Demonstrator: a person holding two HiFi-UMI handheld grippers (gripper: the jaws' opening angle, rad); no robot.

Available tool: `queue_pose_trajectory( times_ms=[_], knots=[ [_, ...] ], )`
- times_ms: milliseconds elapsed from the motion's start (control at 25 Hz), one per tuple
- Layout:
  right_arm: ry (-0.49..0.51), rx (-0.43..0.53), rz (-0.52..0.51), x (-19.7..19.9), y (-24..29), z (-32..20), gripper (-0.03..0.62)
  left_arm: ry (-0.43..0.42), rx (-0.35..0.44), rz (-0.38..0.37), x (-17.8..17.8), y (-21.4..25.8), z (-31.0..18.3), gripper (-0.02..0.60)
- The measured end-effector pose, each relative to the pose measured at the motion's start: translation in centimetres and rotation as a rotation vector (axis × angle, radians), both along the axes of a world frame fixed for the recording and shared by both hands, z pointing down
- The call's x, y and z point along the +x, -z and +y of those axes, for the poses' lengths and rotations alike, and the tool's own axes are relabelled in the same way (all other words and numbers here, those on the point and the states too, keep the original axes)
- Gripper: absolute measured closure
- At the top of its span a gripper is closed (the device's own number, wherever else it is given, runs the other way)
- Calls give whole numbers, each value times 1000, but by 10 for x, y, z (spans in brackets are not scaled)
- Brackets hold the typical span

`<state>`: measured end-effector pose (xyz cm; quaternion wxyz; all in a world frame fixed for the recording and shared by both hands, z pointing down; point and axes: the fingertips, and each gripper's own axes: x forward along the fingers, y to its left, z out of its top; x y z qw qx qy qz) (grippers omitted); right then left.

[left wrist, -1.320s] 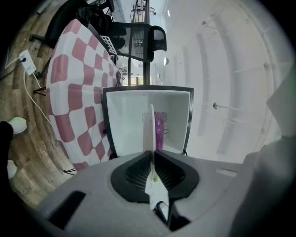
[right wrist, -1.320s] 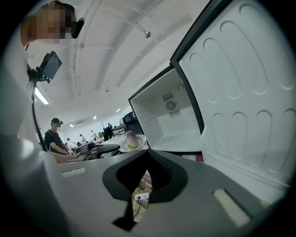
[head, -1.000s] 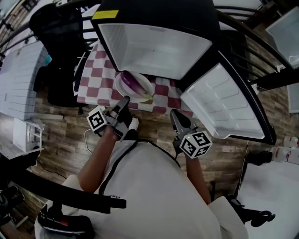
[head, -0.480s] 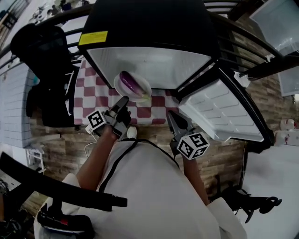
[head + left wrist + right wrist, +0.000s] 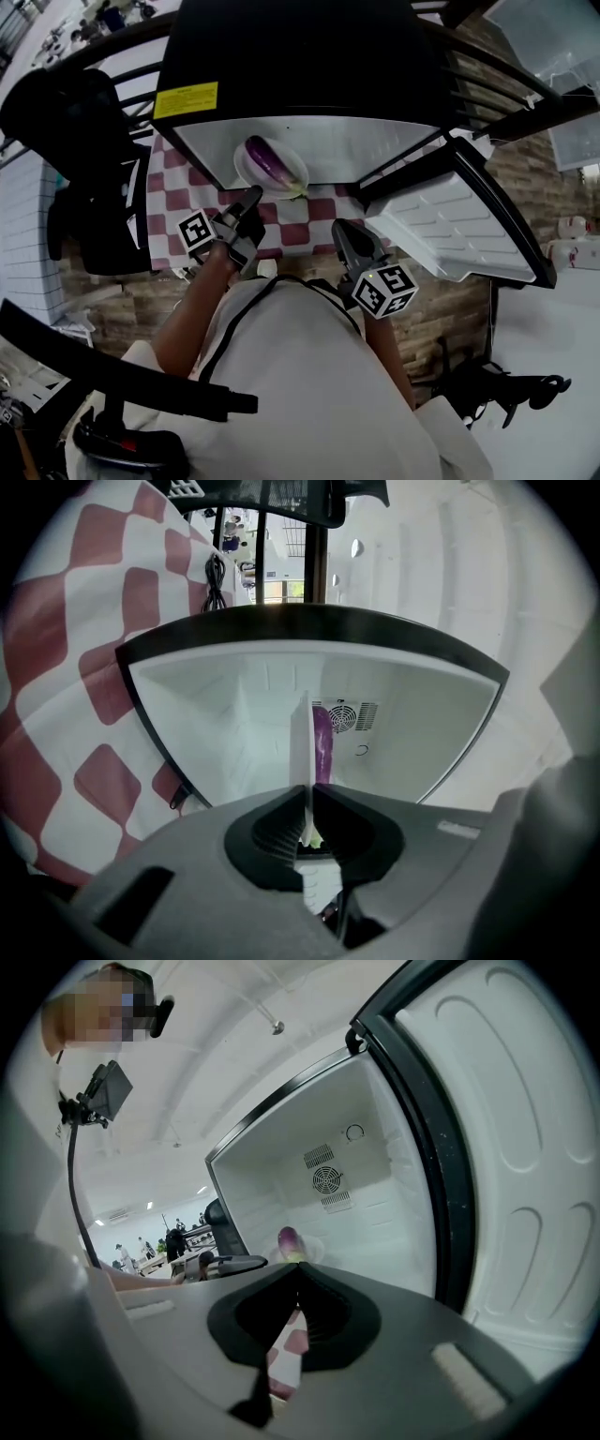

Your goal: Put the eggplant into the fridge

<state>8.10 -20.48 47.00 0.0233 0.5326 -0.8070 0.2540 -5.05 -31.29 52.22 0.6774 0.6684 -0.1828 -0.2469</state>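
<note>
A purple eggplant (image 5: 266,159) lies on a white plate (image 5: 291,178) at the mouth of the open fridge (image 5: 309,141). My left gripper (image 5: 249,201) is shut on the plate's near rim and carries it level. In the left gripper view the plate (image 5: 301,747) stands edge-on between the closed jaws of the left gripper (image 5: 309,806), the eggplant (image 5: 322,744) beside it, and the white fridge interior (image 5: 234,714) lies behind. My right gripper (image 5: 343,234) hangs shut and empty to the right. From the right gripper (image 5: 298,1274) view the eggplant (image 5: 288,1237) shows at the fridge opening.
The fridge door (image 5: 459,234) stands open at the right, its inner shelves (image 5: 525,1147) close beside my right gripper. A red-and-white checked cloth (image 5: 178,206) covers the surface under the plate. A black chair (image 5: 84,141) stands to the left. A fan grille (image 5: 354,716) marks the fridge's back wall.
The left gripper has carried the plate with the eggplant forward, from over the checked cloth to the fridge opening. The right gripper has moved forward alongside it, still shut.
</note>
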Motion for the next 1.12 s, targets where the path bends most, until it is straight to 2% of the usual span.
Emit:
queue_pose_trajectory(
  times_ms=[360, 560, 840, 1120],
  knots=[
    [73, -10, 12, -19, -4, -22, 588, -7, 8, -9, 5, -21, -23, 549],
    [138, -24, 7, -14, -6, -38, 588, 47, -4, 7, 7, -28, -37, 549],
    [264, -20, 15, -13, -3, -64, 588, 130, -10, -12, 7, -42, -49, 549],
    [338, -33, 14, -15, -9, -80, 588, 185, -24, -18, 10, -62, -68, 549]
  ],
)
